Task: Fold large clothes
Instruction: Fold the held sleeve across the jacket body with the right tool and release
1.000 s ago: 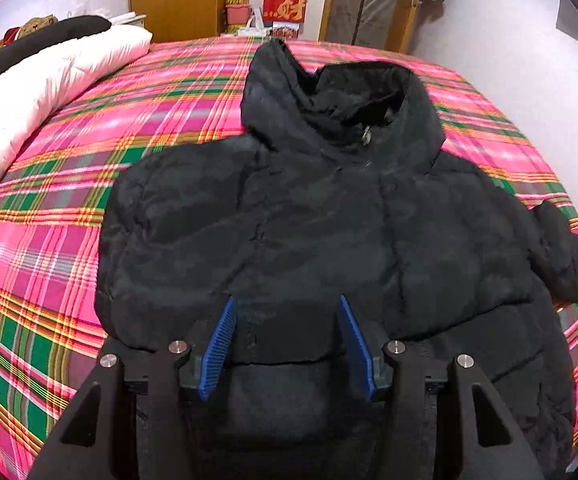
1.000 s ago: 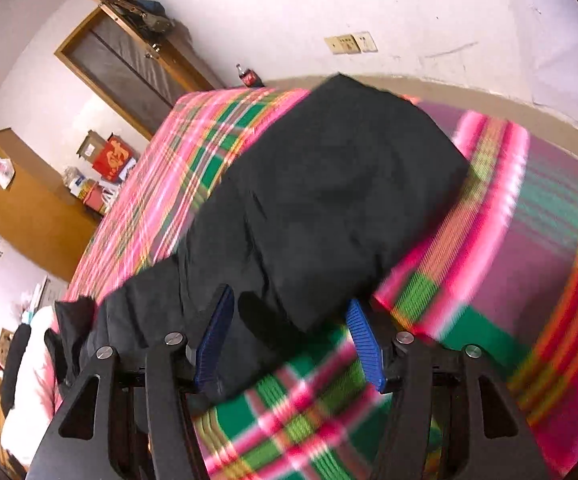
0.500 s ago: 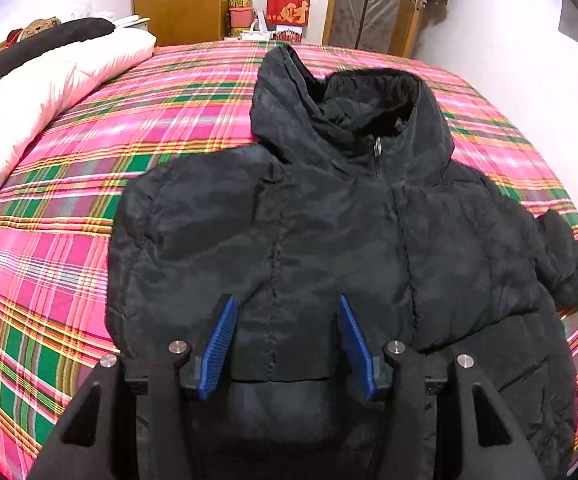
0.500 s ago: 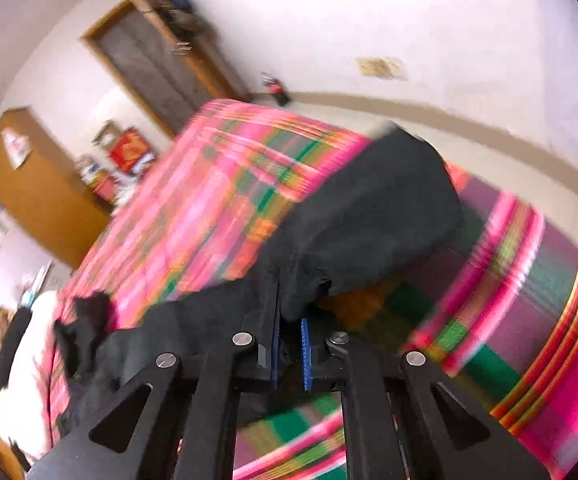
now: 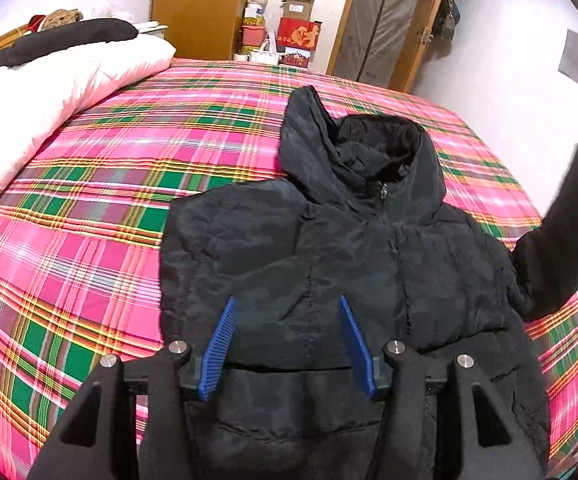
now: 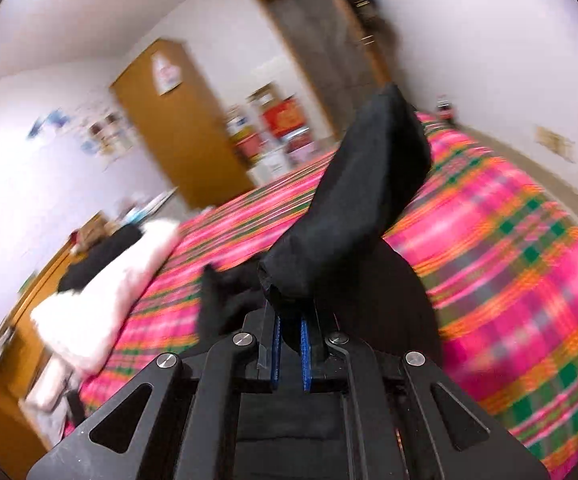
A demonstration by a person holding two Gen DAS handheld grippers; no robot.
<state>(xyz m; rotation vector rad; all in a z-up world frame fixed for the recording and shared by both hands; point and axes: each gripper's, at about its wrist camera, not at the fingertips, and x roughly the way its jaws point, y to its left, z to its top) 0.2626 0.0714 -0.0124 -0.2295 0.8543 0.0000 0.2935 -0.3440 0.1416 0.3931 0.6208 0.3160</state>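
Jacket (image 5: 329,248) under left gripper (image 5: 289,344); sleeve (image 6: 353,208) pinched in right gripper (image 6: 289,340)

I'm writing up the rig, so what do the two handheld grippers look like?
Both match: the left gripper and right gripper have matte black angular frames with triangular cut-outs, silver round bolt heads, and two fingers faced with ribbed blue pads. No cables, markings or sleeves show.
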